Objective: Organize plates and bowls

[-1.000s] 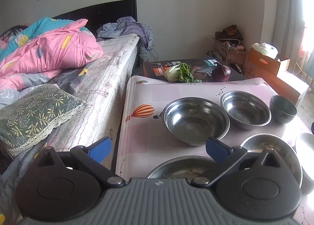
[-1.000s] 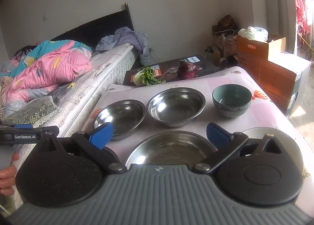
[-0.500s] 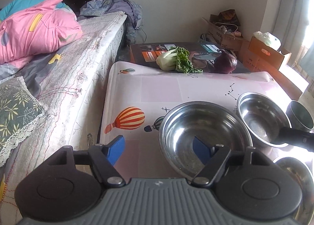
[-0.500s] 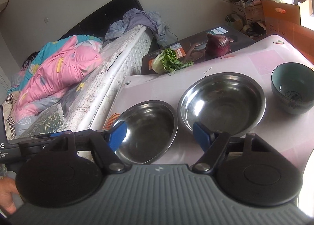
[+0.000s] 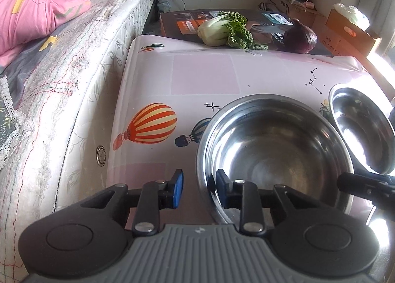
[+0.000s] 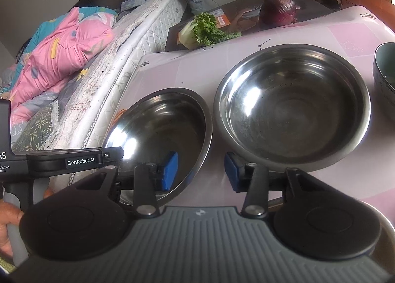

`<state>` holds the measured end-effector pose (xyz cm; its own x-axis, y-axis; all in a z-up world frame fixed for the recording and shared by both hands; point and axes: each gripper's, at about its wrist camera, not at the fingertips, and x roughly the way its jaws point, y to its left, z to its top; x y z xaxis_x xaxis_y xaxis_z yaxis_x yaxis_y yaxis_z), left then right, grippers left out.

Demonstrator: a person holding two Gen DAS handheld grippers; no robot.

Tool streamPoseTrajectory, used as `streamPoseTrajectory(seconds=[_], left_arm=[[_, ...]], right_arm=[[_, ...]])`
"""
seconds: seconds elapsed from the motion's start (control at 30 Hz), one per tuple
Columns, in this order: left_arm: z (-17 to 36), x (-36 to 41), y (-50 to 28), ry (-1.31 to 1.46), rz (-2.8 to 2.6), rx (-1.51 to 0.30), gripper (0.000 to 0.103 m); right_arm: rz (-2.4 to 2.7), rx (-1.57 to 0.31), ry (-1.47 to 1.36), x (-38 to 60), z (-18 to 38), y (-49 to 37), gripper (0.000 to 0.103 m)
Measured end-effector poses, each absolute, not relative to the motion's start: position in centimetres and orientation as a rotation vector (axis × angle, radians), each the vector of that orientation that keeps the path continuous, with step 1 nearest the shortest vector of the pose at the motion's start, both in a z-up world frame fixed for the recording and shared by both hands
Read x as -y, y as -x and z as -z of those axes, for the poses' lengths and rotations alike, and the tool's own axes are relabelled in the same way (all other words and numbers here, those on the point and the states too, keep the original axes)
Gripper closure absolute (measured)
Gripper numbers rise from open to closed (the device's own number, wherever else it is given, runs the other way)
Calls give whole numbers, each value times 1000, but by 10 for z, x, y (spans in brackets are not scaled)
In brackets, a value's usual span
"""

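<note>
Left gripper (image 5: 199, 190): jaws closing, narrow gap, straddling the near-left rim of a steel bowl (image 5: 274, 154) — the left blue pad stands outside the wall, the right pad inside the basin; contact of the pads with the rim cannot be confirmed. This bowl sits on the bench (image 5: 205, 75), directly ahead and slightly right of the gripper. A second steel bowl (image 5: 360, 129) lies further right, just beside the first, partly cut off at the frame edge. Right gripper (image 6: 201, 171): jaws closing, moderately apart. Its left pad sits inside the near-right part of the smaller steel bowl (image 6: 160, 134), with that bowl's rim passing between the pads; its right pad stands over the bench cloth in the gap between the two bowls, near the front rim of the larger steel bowl (image 6: 293, 107). The pads are not seen pressing on metal. A dark ceramic bowl (image 6: 385, 80) stands to the far right, only partly visible. Beyond the bowls, at the bench's far edge, a leafy green vegetable (image 6: 202, 31) and a purple cabbage (image 6: 279, 8) rest on a flat printed box. A bed with a pink quilt (image 6: 61, 55) runs along the left of the bench. In the right wrist view the other gripper's black body crosses the lower left, with part of a hand (image 6: 8, 223) on its handle.
</note>
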<state>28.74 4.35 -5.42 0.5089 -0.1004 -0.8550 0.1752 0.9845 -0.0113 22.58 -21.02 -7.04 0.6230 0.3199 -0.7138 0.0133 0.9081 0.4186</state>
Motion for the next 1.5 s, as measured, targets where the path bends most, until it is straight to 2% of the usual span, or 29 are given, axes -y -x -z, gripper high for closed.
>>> streamPoseTrajectory(seconds=[0.07, 0.17, 0.53, 0.77, 0.93, 1.5], left_arm=[[55, -42, -288, -70, 174, -1037, 83], [55, -47, -288, -24, 181, -1064, 85], [51, -66, -273, -21, 149, -1070, 84], [58, -63, -283, -35, 125, -1084, 78], [59, -58, -284, -40, 124, -1084, 80], [33, -49, -271, -61, 118, -1021, 80]], right_arm=[[-196, -896, -406, 208, 72, -229, 69], [-222, -891, -380, 201, 67, -230, 70], [-280, -886, -284, 182, 59, -226, 70], [-256, -906, -293, 189, 64, -245, 70], [-275, -913, -278, 180, 66, -247, 75], [-258, -871, -248, 181, 42, -233, 75]])
